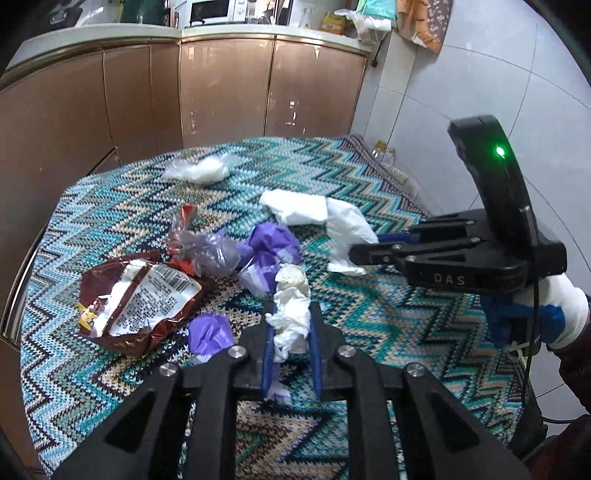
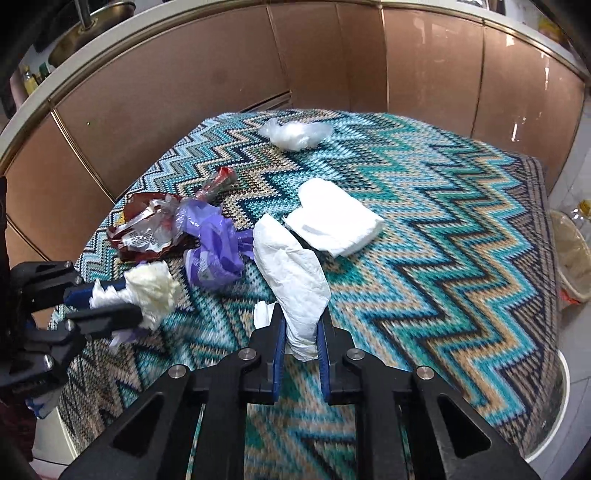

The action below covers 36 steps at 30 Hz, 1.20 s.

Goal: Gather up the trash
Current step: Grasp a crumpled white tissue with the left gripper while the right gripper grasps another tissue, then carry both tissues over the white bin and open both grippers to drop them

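**Both grippers hold tissue above a zigzag cloth**

Nearest the left wrist camera, the left gripper [image 1: 291, 332] is closed on a crumpled tissue [image 1: 291, 306], its blue pads pressing both sides. The right gripper [image 2: 301, 332] is likewise clamped on a white paper napkin [image 2: 291, 273], which stands up between its fingers.

Below them, a table [image 2: 461, 258] is covered in a teal, tan and black zigzag knit cloth. On it lie purple wrappers [image 1: 271, 254], a torn brown snack bag [image 1: 136, 299], a red wrapper [image 1: 184, 221], and a folded white cloth [image 2: 332, 218]. Farther back sits a clear plastic bag [image 1: 201, 170].

Behind the table run glossy copper cabinets [image 1: 221, 88] beneath a pale countertop carrying a microwave [image 1: 214, 11]. White tiles [image 1: 461, 74] cover the right wall.
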Each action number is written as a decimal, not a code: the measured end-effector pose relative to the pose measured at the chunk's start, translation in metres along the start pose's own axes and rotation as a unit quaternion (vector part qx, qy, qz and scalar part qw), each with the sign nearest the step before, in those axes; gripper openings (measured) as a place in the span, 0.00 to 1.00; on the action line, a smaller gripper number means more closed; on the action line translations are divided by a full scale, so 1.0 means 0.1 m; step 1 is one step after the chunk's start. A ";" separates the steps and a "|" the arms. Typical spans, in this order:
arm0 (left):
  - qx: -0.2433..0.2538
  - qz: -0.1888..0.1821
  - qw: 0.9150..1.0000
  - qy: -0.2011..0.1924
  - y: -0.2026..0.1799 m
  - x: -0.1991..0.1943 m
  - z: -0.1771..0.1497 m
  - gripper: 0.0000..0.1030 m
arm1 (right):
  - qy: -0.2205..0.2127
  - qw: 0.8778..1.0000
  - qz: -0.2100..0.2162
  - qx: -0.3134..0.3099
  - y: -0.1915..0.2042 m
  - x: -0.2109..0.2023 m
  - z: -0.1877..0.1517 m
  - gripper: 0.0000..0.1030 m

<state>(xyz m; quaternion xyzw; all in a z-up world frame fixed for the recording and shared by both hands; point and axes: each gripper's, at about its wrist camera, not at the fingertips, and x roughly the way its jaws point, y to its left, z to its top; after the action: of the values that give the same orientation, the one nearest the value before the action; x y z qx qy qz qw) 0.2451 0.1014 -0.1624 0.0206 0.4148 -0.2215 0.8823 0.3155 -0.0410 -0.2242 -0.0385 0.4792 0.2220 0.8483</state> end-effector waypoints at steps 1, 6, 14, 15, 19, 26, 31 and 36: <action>-0.001 0.000 1.000 -0.004 -0.02 -0.04 0.01 0.14 | -0.004 1.000 -0.001 0.001 -0.01 -0.06 -0.03 0.15; -0.005 0.007 0.999 -0.034 -0.12 -0.34 0.03 0.14 | -0.029 0.999 -0.011 0.014 -0.08 -0.45 -0.20 0.15; -0.034 0.033 0.995 -0.083 -0.13 -0.88 0.09 0.14 | -0.080 0.996 -0.029 0.033 -0.20 -1.11 -0.49 0.15; -0.040 0.034 0.995 -0.089 -0.13 -0.95 0.10 0.14 | -0.086 0.995 -0.031 0.036 -0.21 -1.17 -0.52 0.15; -0.042 0.040 0.993 -0.104 -0.21 -1.13 0.13 0.14 | -0.111 0.992 -0.041 0.053 -0.34 -1.46 -0.69 0.15; -0.031 0.032 0.992 -0.119 -0.52 -1.19 0.32 0.14 | -0.154 0.981 -0.069 0.095 -0.71 -1.95 -0.96 0.15; -0.017 0.013 0.993 -0.116 -0.86 -1.01 0.53 0.14 | -0.181 0.970 -0.114 0.118 -1.01 -2.26 -1.15 0.15; 0.012 -0.019 0.996 -0.081 -1.35 -0.56 0.72 0.15 | -0.189 0.958 -0.156 0.152 -1.37 -2.37 -1.36 0.15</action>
<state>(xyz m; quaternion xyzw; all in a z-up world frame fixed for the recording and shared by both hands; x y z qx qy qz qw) 0.2111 -0.0157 -0.0538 0.0051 0.3395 -0.2436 0.9085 0.1593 -0.2828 -0.1208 0.0588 0.3267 0.0149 0.9432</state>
